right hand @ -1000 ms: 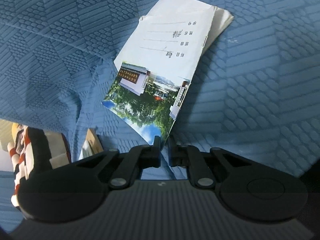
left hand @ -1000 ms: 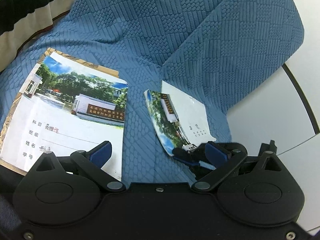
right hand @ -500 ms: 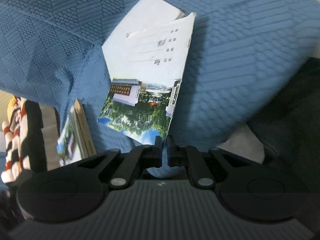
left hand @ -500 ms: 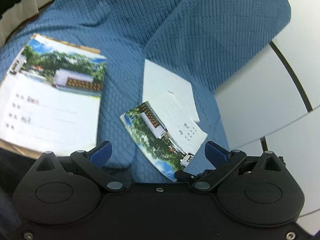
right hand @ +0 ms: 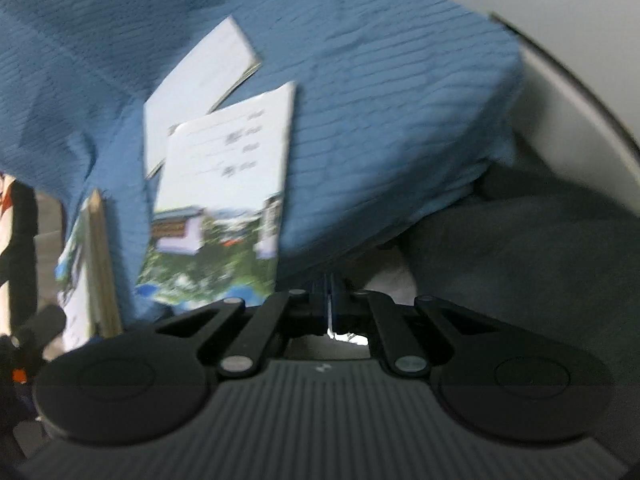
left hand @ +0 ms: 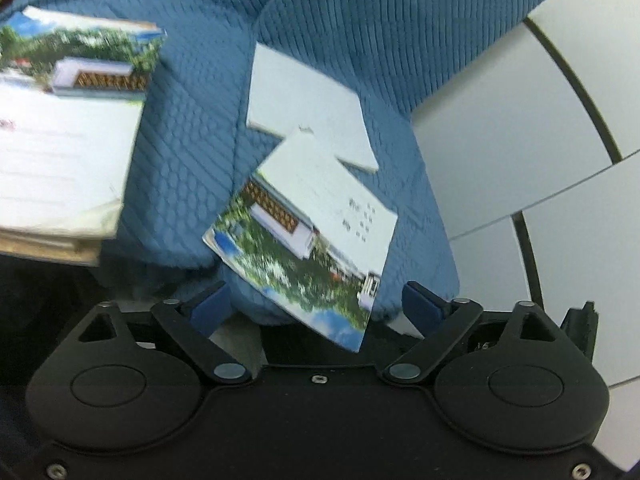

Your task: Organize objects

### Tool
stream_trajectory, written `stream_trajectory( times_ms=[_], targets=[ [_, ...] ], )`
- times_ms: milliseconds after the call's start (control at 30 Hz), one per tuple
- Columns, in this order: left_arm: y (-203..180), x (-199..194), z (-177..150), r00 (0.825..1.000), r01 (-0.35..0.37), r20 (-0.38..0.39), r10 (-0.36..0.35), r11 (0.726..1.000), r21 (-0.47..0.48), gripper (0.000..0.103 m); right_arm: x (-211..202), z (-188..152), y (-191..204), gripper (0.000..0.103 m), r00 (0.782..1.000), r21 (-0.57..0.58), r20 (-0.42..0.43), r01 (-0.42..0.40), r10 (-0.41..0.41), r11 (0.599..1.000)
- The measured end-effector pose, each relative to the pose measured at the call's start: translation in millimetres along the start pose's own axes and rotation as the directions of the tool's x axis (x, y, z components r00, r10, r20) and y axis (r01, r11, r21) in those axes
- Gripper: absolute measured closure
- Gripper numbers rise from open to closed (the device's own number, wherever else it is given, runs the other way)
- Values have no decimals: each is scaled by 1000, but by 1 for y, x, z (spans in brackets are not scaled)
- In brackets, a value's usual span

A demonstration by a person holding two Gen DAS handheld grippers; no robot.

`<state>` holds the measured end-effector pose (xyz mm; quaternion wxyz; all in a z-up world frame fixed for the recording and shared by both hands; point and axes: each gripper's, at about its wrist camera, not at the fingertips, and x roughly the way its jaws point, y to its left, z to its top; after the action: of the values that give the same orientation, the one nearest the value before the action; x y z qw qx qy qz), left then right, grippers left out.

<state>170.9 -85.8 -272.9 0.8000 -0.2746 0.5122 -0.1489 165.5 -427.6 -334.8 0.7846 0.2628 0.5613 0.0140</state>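
A thin booklet [left hand: 312, 224] with a photo cover hangs tilted above the blue textured cloth [left hand: 400, 20]. My right gripper [right hand: 330, 304] is shut on the lower edge of this booklet [right hand: 224, 184]. A plain white booklet [left hand: 308, 104] lies flat on the cloth just behind it. To the left rests a stack of larger booklets [left hand: 68, 132] with the same cover. My left gripper [left hand: 316, 304] has its jaws wide and closing. The held booklet's lower corner sits between the blue pads [left hand: 212, 304], which do not touch it.
The blue cloth ends at the right over a white surface [left hand: 500, 140] crossed by dark curved lines. Dark grey fabric [right hand: 500, 260] lies below the cloth's edge in the right wrist view. Striped fabric [right hand: 16, 208] shows at the far left.
The right gripper has carried the photo booklet off the white booklet and toward the left gripper. The left gripper has moved in, so the booklet's corner now lies between its pads.
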Motion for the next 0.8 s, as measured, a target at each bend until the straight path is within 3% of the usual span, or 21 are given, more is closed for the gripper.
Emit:
stream_trajectory(
  times_ms=[133,367,433,467,500,600,733,800],
  targets=[
    [7,14,-2,999,17,-33,-18,999,-31,21,-8,11,-22,98,998,29,52,19,-21,999],
    [25,36,10,999,9,-38,-13,995,-98,36,-9,21,-30,94,991,85,54,-123,119,989],
    [31,41,12,999,-11,-39,7,993,-118,40,0,21,-24,75,988,101,23,-152,150,983],
    [34,43,13,999,-11,-43,5,992,-128,41,4,19,-21,58,985,112,11,-170,169,979],
    [37,44,13,999,-10,-44,4,991,-137,41,8,16,-20,48,981,124,2,-192,194,973],
    [42,48,14,999,-22,-49,15,989,-145,41,28,7,-7,47,964,160,-60,-248,260,955],
    [51,52,16,999,-18,-49,10,986,-166,41,52,-3,3,48,961,179,-95,-240,259,954],
    [56,53,16,999,-18,-52,9,984,-179,41,60,-7,5,57,961,190,-113,-229,253,955]
  ],
)
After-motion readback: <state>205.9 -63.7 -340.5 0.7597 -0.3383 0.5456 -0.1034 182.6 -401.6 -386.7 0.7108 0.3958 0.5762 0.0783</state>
